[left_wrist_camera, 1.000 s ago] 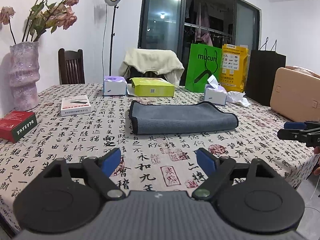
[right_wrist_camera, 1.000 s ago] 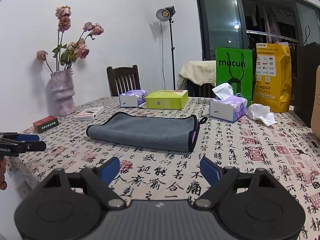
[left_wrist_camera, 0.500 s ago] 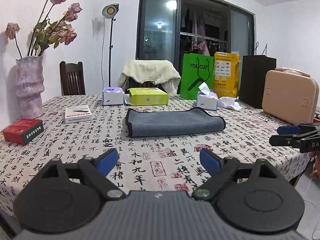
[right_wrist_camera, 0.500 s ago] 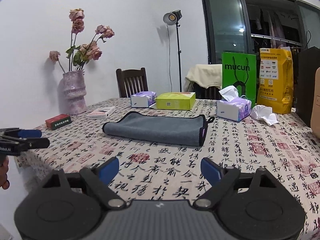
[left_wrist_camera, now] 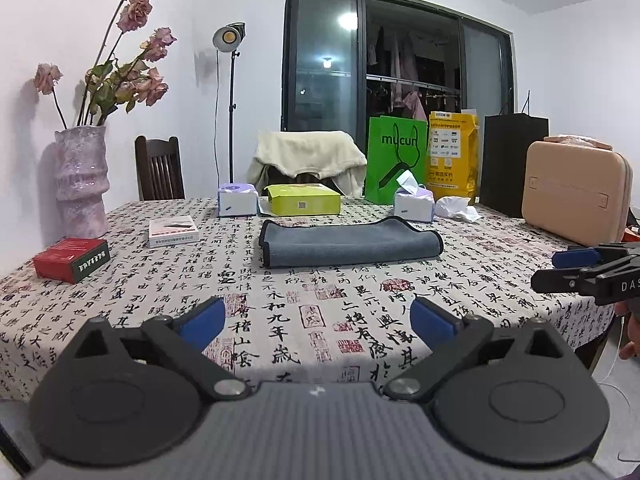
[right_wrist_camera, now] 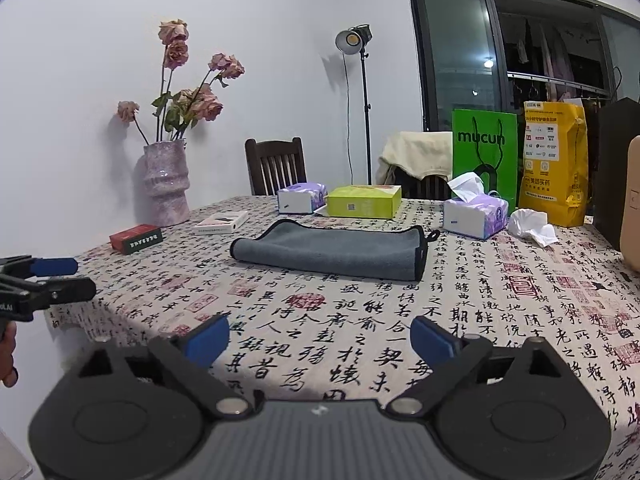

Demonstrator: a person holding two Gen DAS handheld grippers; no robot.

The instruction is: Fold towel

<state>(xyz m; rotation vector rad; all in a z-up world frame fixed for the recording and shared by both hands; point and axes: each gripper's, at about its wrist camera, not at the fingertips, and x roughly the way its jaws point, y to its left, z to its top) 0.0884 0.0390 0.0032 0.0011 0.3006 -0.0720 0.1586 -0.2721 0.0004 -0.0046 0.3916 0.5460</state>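
Note:
A grey towel [left_wrist_camera: 348,242] with a dark hem lies folded flat on the patterned tablecloth [left_wrist_camera: 312,304], mid-table; it also shows in the right wrist view [right_wrist_camera: 332,250]. My left gripper [left_wrist_camera: 316,316] is open and empty, held off the table's near edge, well short of the towel. My right gripper [right_wrist_camera: 320,338] is open and empty, also back from the towel. Each gripper shows in the other's view: the right one at the right edge [left_wrist_camera: 568,270], the left one at the left edge [right_wrist_camera: 60,278].
Behind the towel stand a green box [left_wrist_camera: 304,199] and two tissue boxes [left_wrist_camera: 237,199] [left_wrist_camera: 414,203]. A vase of roses [left_wrist_camera: 82,180], a red box [left_wrist_camera: 72,259] and a white box [left_wrist_camera: 173,232] sit left. A beige case [left_wrist_camera: 576,190] and bags [left_wrist_camera: 394,160] stand right.
Both grippers have drawn back and lower from the table, so the towel looks farther away. Both stay open. The towel has not moved.

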